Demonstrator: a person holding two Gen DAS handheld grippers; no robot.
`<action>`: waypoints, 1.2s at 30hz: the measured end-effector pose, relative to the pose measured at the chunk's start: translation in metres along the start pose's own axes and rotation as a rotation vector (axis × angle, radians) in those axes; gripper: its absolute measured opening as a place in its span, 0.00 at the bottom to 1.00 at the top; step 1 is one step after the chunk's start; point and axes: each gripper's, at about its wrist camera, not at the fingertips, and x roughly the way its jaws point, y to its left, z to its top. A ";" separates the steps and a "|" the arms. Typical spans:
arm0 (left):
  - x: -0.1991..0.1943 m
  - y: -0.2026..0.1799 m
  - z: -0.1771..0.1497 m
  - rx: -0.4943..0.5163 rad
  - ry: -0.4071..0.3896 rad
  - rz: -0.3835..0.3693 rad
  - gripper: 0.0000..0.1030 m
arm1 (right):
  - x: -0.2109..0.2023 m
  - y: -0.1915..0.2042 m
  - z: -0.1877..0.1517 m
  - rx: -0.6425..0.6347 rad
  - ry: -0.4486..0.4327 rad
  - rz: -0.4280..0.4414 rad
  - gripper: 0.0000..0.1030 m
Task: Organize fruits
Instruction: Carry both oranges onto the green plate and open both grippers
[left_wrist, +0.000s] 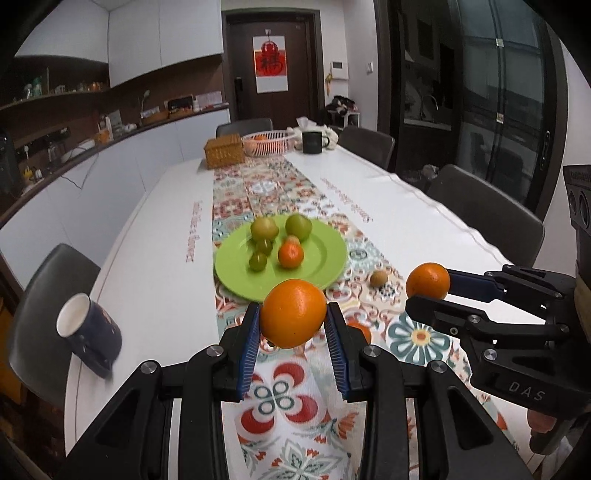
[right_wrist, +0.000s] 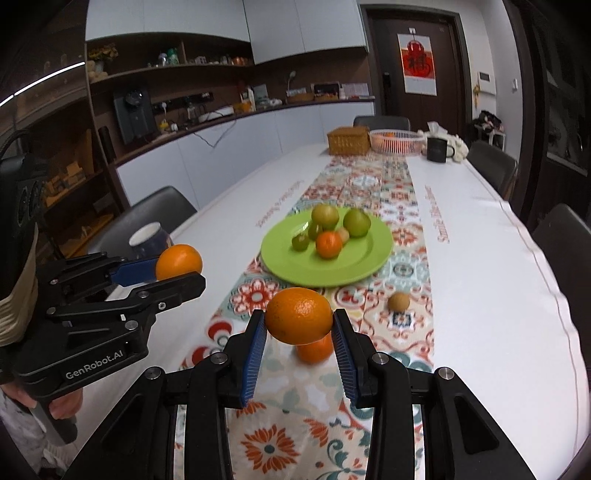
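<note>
My left gripper (left_wrist: 293, 314) is shut on an orange (left_wrist: 291, 306) and holds it above the patterned runner. To its right, my right gripper (left_wrist: 428, 292) is shut on a second orange (left_wrist: 430, 278). The right wrist view shows that same orange (right_wrist: 299, 319) between the blue pads of the right gripper (right_wrist: 299, 322), and the left gripper (right_wrist: 179, 275) with its orange (right_wrist: 179, 260) at the left. A third orange (right_wrist: 314, 350) lies on the runner below. A green plate (left_wrist: 325, 258) (right_wrist: 373, 251) ahead carries several green fruits and a small orange. A small brown fruit (left_wrist: 378, 278) (right_wrist: 398, 301) lies beside the plate.
A dark blue mug (left_wrist: 90, 338) stands near the table's left edge. At the far end are a wicker box (left_wrist: 223, 150), a pink basket (left_wrist: 269, 142) and a dark mug (left_wrist: 312, 142). Chairs line both sides. A hand (right_wrist: 64, 406) grips the left gripper's handle.
</note>
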 end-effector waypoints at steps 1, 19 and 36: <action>-0.001 0.001 0.002 -0.002 -0.006 0.002 0.34 | -0.001 -0.001 0.004 -0.004 -0.009 0.000 0.36; 0.052 0.023 0.052 -0.053 -0.002 0.025 0.34 | 0.036 -0.023 0.071 -0.048 -0.055 -0.006 0.36; 0.153 0.040 0.046 -0.090 0.149 0.003 0.34 | 0.137 -0.056 0.073 -0.022 0.090 -0.017 0.36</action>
